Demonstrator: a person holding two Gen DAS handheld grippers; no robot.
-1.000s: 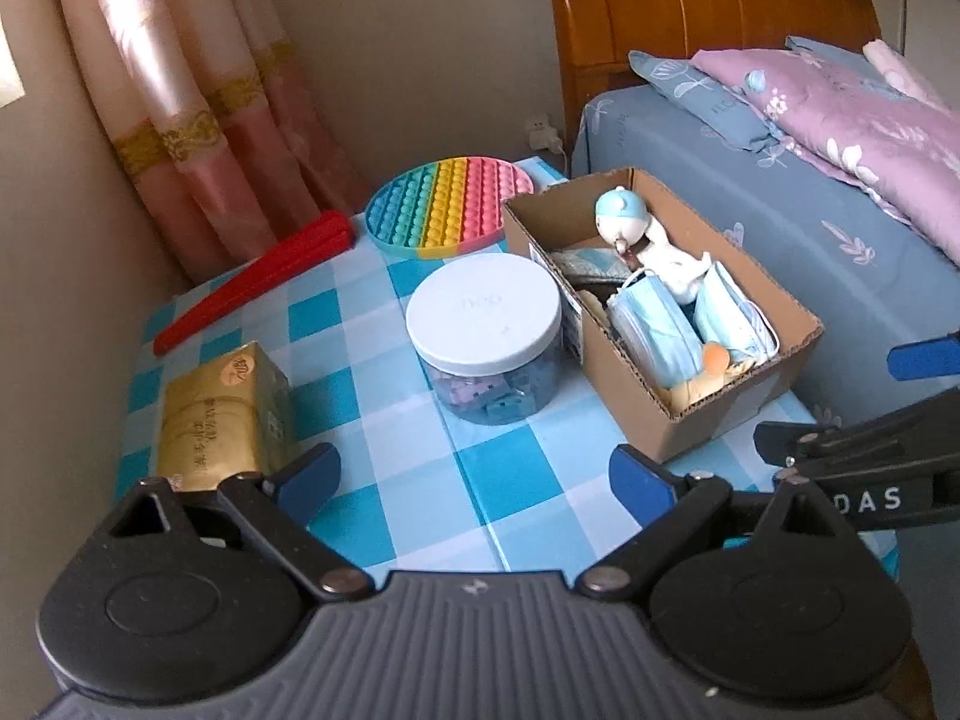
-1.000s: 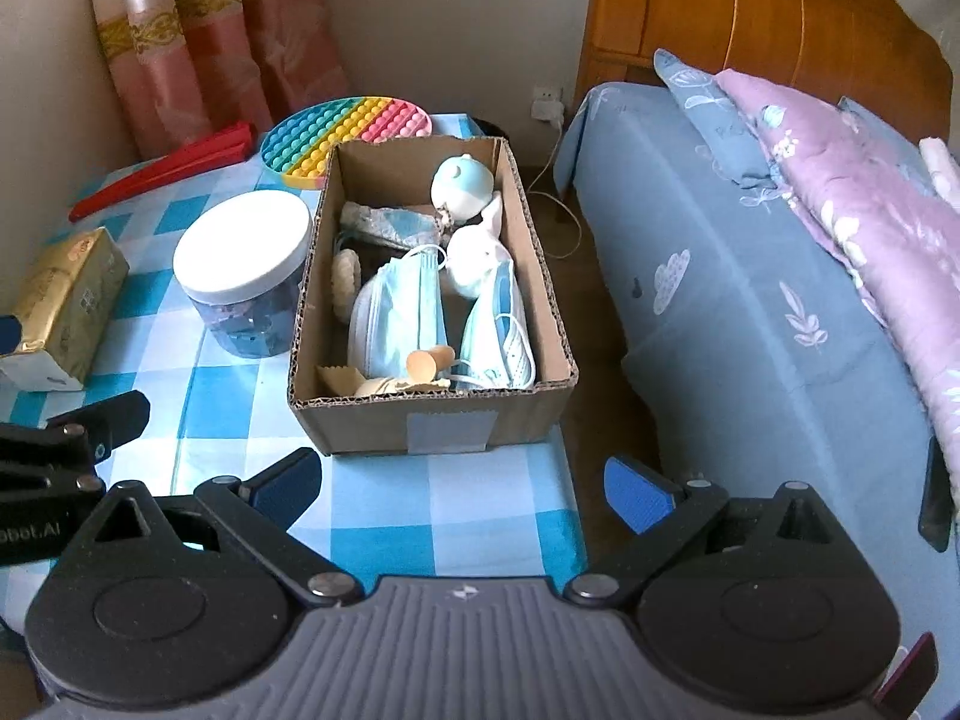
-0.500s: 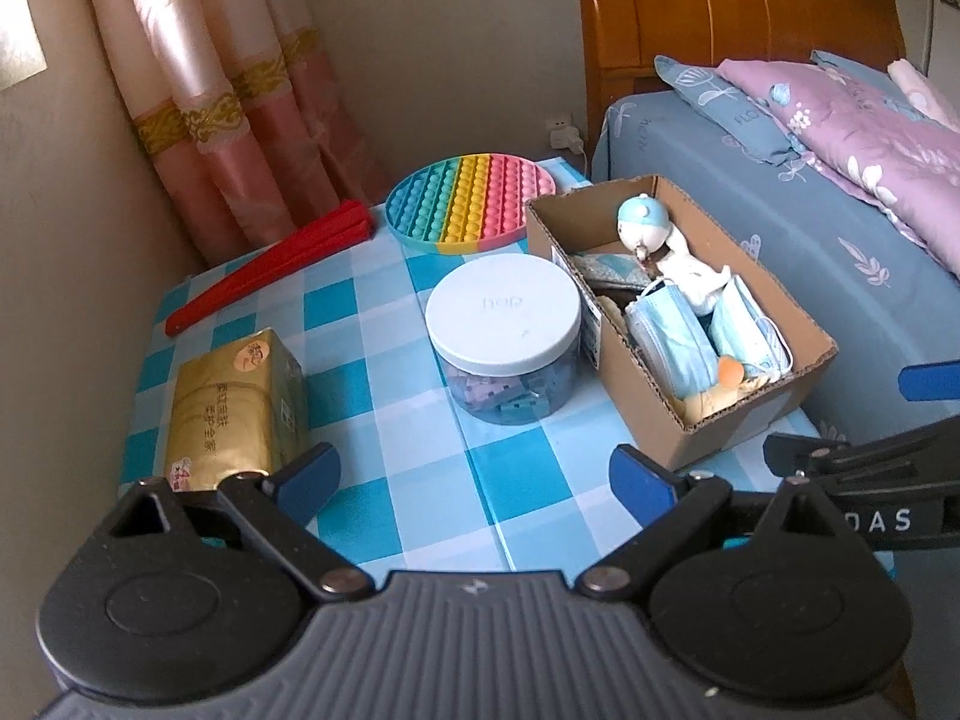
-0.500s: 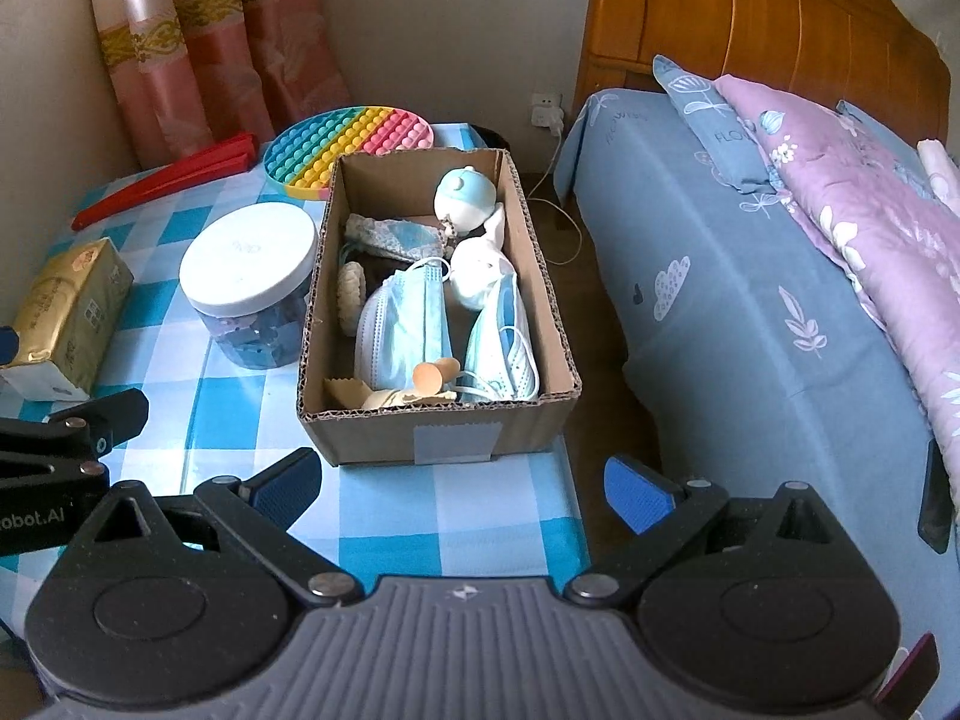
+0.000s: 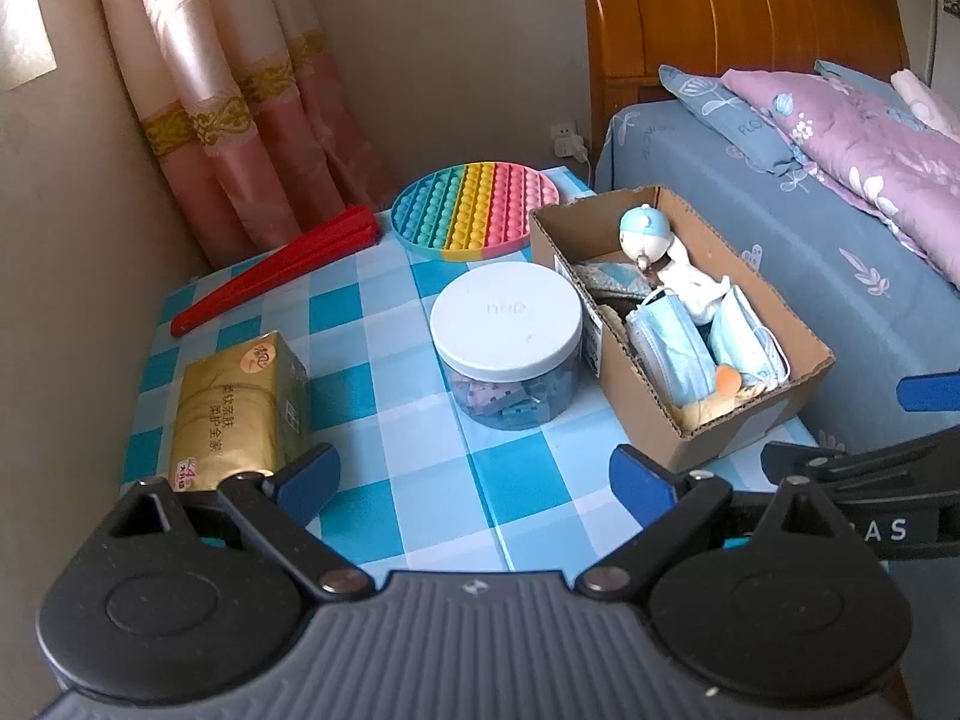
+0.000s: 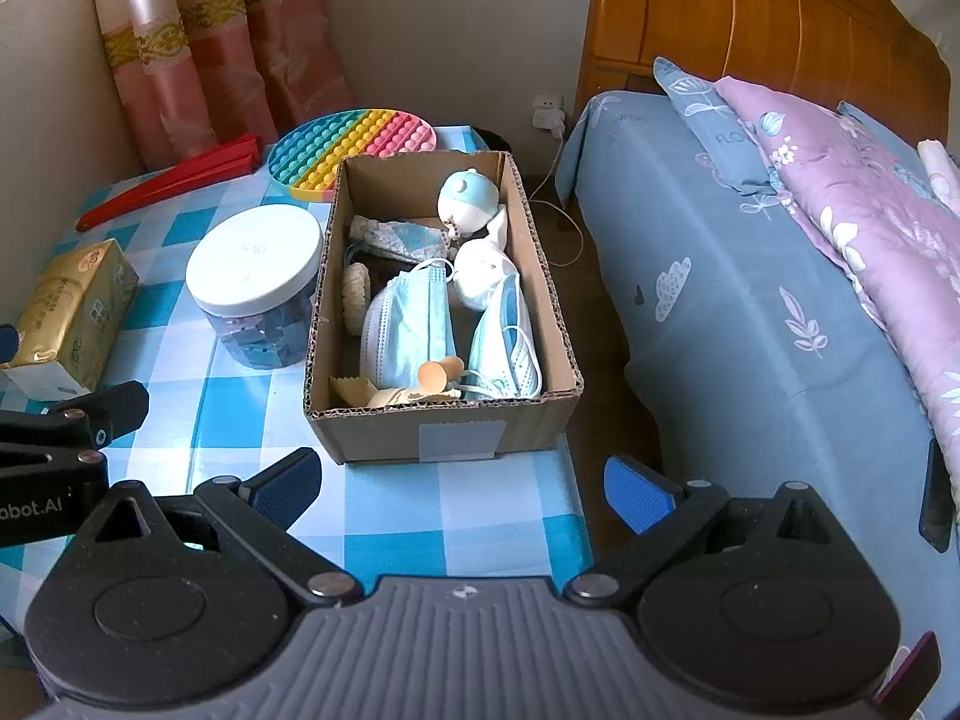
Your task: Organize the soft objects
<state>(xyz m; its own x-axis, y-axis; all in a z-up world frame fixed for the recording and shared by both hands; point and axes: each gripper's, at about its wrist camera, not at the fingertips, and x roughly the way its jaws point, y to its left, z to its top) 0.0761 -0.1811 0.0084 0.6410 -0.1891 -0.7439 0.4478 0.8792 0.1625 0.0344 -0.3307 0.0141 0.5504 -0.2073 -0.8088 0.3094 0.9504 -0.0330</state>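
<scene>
Right wrist view: the cardboard box (image 6: pixel 441 324) holding face masks (image 6: pixel 408 324) and a small plush toy (image 6: pixel 469 199) sits at the table's (image 6: pixel 492 516) right edge, beside the white-lidded jar (image 6: pixel 255 276). The right gripper (image 6: pixel 462 483) and left gripper (image 5: pixel 471 477) both hover with fingers apart, empty.

The cardboard box (image 6: pixel 441 438) hides the lower parts of the face masks (image 6: pixel 408 324) and of the small tan pieces (image 6: pixel 441 372) piled against its near wall, and what lies beneath them cannot be told. Left of the box, the contents of the white-lidded jar (image 5: pixel 507 324) show only as dim bluish shapes through its clear side. Right of the box, the bed (image 6: pixel 780 312) is cut off by the picture's edge.
</scene>
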